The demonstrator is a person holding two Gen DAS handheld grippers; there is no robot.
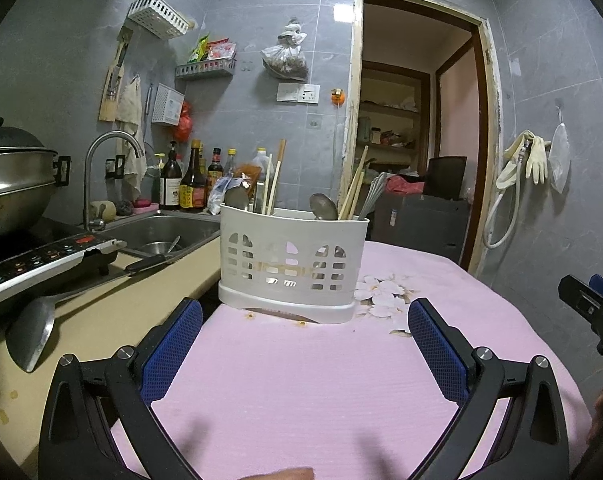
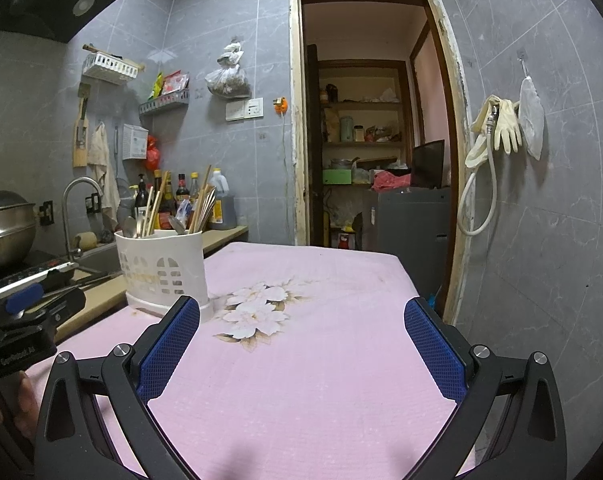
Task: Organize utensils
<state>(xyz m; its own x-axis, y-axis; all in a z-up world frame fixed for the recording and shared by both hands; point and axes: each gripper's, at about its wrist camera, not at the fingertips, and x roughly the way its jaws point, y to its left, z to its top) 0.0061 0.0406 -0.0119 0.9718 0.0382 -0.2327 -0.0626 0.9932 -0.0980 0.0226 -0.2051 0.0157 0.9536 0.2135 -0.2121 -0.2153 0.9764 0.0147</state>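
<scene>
Above the pink cloth, left gripper and right gripper hover, jaws spread wide, empty.

Home kitchen: sink, steamer pot on cooktop, sauce bottles, grey tiles.

Legible text: one white printed line, partly readable, apparently "GenRobot", on the black body of the left gripper. Bottle labels too small to read.
</scene>
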